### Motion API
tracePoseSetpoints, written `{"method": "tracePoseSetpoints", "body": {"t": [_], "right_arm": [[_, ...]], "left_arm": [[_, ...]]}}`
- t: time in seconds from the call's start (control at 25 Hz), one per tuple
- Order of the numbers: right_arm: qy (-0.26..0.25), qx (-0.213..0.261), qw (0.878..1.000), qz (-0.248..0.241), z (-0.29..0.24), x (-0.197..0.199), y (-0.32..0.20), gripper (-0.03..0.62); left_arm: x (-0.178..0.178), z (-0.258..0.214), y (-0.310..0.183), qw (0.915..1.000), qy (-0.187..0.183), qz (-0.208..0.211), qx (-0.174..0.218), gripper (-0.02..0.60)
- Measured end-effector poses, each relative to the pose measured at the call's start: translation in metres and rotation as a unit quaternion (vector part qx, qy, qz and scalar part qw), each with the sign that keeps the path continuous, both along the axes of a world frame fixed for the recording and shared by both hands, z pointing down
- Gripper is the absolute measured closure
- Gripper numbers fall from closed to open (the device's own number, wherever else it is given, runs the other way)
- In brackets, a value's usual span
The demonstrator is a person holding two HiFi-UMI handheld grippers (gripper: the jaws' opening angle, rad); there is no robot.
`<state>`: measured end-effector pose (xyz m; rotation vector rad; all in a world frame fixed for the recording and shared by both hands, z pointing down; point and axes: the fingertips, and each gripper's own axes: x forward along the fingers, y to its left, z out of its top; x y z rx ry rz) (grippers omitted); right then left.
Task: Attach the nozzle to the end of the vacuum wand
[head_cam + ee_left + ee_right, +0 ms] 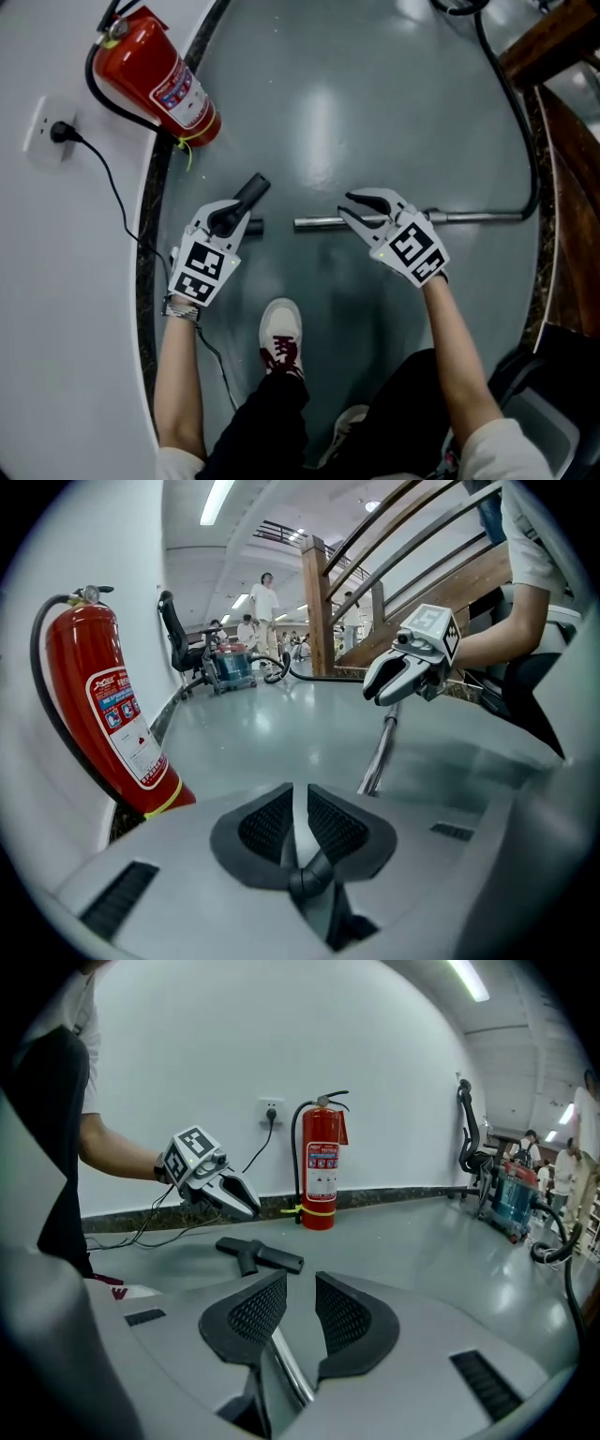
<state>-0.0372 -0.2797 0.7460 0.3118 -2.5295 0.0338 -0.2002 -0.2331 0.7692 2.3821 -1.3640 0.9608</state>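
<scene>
Red extinguisher [155,80] stands at 11 o'clock by the wall, clear of the job. Wand [469,217] lies on the floor running 9 to 3, free end facing 9 so it lines up w/ the nozzle [253,187]. R gripper [345,206], jaws apart, straddles the wand near that end, ready to steer it. L gripper [232,217] sits over the nozzle at 9 o'clock of the wand tip. Its jaws are only narrowly apart and it seems not clamped yet.

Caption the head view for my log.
Left claw over the nozzle, right claw straddling the wand, fire extinguisher by the wall.
</scene>
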Motion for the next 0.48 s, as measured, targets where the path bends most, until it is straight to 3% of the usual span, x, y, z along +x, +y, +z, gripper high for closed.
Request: {"method": "tracePoseSetpoints", "body": {"t": [0.16,0.32,0.48], "right_arm": [[0.028,-0.007,0.999,-0.031,0.022,-0.010,0.008,0.474],[0.054,-0.025,0.996,-0.062,0.047,-0.016,0.014,0.410],[0.101,-0.026,0.989,-0.108,0.076,-0.017,0.023,0.388]], "left_arm": [[0.002,0.013,0.004,0.9992,-0.018,0.029,-0.021,0.510],[0.003,0.025,0.007,0.9974,-0.022,0.052,-0.045,0.495],[0.004,0.044,0.015,0.9910,-0.036,0.095,-0.087,0.476]]}}
